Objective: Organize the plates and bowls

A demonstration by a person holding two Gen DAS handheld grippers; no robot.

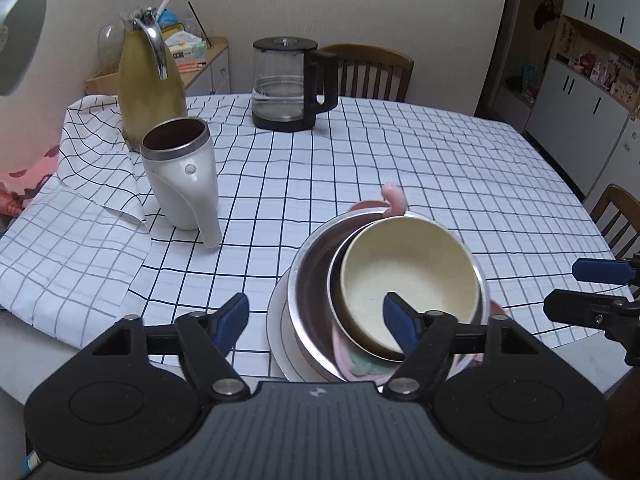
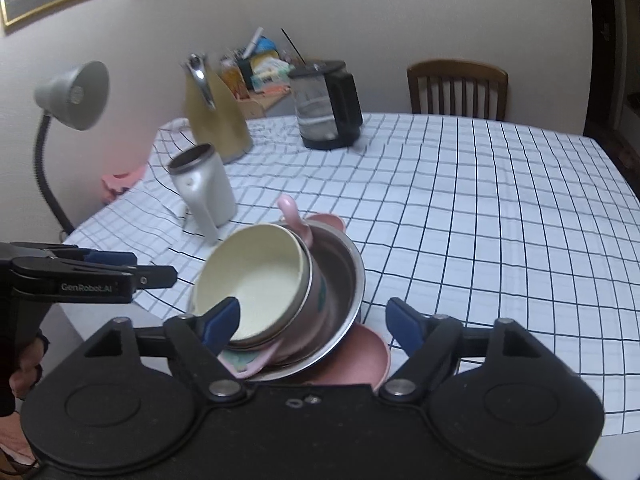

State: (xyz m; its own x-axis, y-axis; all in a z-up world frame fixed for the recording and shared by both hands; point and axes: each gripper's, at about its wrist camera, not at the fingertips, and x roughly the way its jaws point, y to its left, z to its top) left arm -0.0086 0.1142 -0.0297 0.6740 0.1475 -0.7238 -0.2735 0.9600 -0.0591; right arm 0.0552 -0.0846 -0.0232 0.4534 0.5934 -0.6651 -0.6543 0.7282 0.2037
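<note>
The left gripper point(image 1: 316, 318) has its jaws wide open and holds nothing. Its right blue pad point(image 1: 400, 320) sits in front of the inside of the cream bowl point(image 1: 408, 276); I cannot tell whether it touches the bowl. Its left pad is over the checked cloth point(image 1: 400, 152), apart from the dishes.

The right gripper point(image 2: 312, 320) also has its jaws wide open, with nothing gripped. Its left pad point(image 2: 220, 322) is at the near rim of the cream bowl point(image 2: 256, 276), and its right pad is over the cloth beside the stack, not touching it.

The dishes stand as one stack at the near edge of the surface. The cream bowl lies tilted inside a pink cup point(image 2: 316, 304) with a steel rim, and this lies inside a steel bowl point(image 1: 312, 280), which is tilted too. Under them is a pink plate point(image 2: 360, 360), and in the left wrist view a white plate point(image 1: 278, 324) shows at the bottom. A pink handle point(image 1: 394, 198) rises behind the stack.

Farther on the surface stand a white mug point(image 1: 180, 176), a yellow thermos point(image 1: 148, 76) and a glass kettle point(image 1: 292, 84), all well apart from the stack. A grey lamp point(image 2: 76, 96) stands at the left.
</note>
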